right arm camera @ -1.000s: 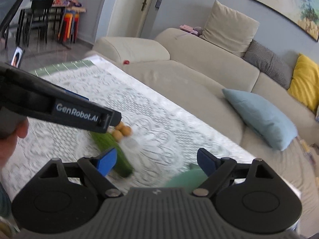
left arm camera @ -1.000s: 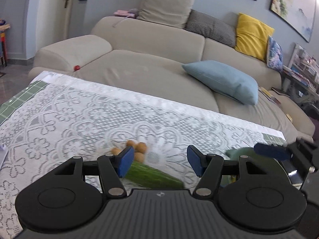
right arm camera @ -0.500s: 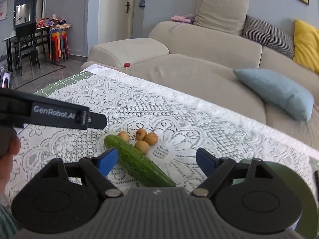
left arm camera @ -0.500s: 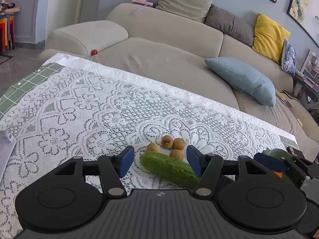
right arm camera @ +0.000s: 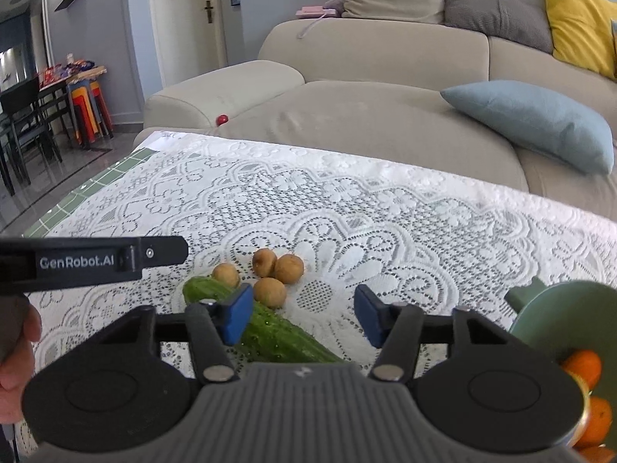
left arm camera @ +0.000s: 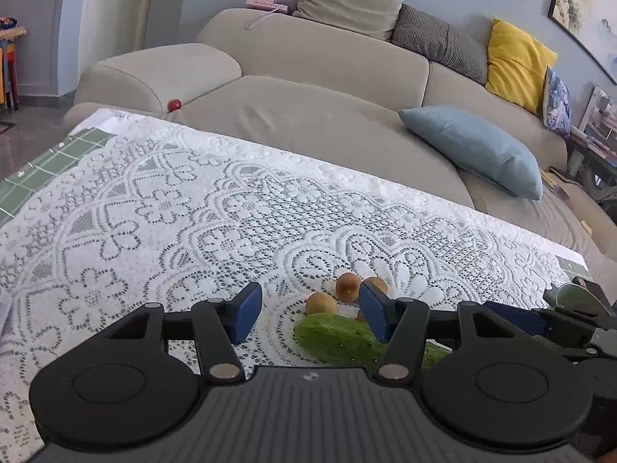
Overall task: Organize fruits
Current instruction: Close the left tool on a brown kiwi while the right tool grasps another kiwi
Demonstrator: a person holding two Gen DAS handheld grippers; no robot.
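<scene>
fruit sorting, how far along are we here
Early on. Done: oranges already sit in the green bowl. In hand: nothing; the left gripper is open above the cucumber's end, and the right gripper's jaws are closing with nothing pressed between them. Left: the cucumber and four small brown fruits lie loose on the lace tablecloth.

lace cloth lay over table. cucumber lay on cloth near front edge, 4 small round fruits clustered just behind it, touching one another. bowl stood well right of cucumber, oranges in it. sofa stood behind table, cushion on seat at right, pillows along back. small ball sat on sofa at left, by armrest.
</scene>
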